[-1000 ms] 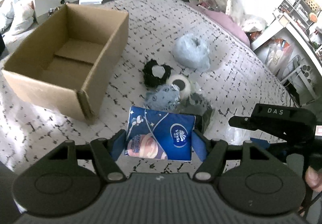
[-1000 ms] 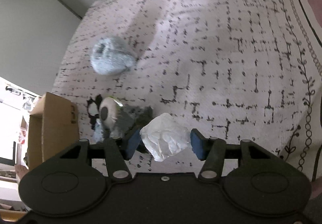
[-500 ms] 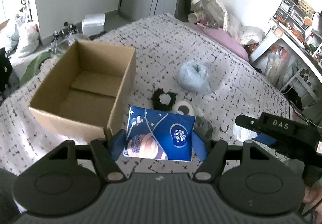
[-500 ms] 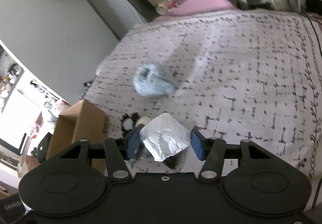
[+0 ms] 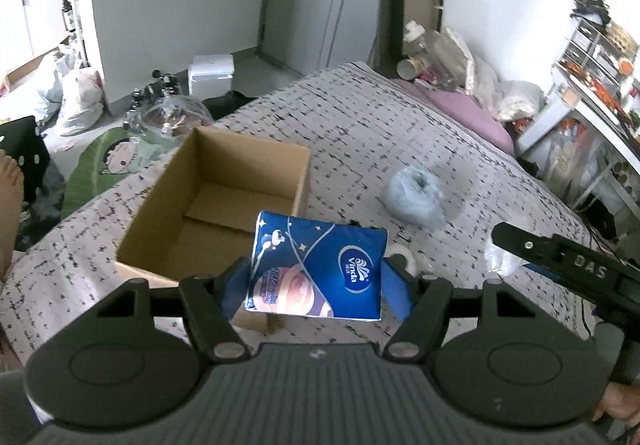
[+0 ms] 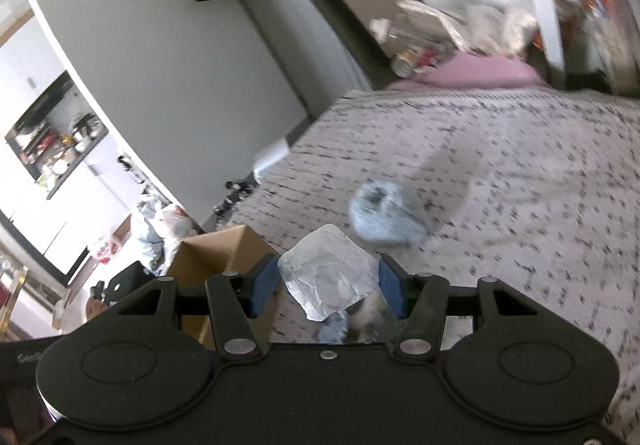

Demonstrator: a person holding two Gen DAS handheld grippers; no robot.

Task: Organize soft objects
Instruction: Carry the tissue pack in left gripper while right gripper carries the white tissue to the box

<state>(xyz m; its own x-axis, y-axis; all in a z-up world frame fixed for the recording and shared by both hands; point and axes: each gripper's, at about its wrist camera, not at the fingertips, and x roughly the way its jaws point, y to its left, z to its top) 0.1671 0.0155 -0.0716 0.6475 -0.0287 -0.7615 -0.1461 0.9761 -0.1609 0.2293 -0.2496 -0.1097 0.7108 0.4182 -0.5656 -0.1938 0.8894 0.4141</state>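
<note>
My left gripper (image 5: 316,281) is shut on a blue tissue pack (image 5: 316,269) with a white logo, held in the air above the bed. Just beyond and left of it stands an open, empty cardboard box (image 5: 216,205). My right gripper (image 6: 328,287) is shut on a clear, crinkled plastic pack (image 6: 330,277), also lifted off the bed. In the left wrist view the right gripper's black body (image 5: 560,265) shows at the right with that pack (image 5: 500,257) partly visible. A pale blue fluffy bundle (image 5: 416,197) (image 6: 380,217) lies on the bedspread farther off.
A white roll (image 5: 400,255) and a dark scrunchie sit half hidden behind the blue pack. The patterned bedspread (image 5: 360,133) runs back to a pink pillow (image 5: 460,105) and clutter. A shelf unit (image 5: 592,85) stands right; bags and floor clutter (image 5: 80,101) lie left of the bed.
Both grippers have risen with their packs, so the bed, box and blue bundle look smaller and farther off. The right gripper has also rolled and tipped up, bringing the wall and doorway into view.
</note>
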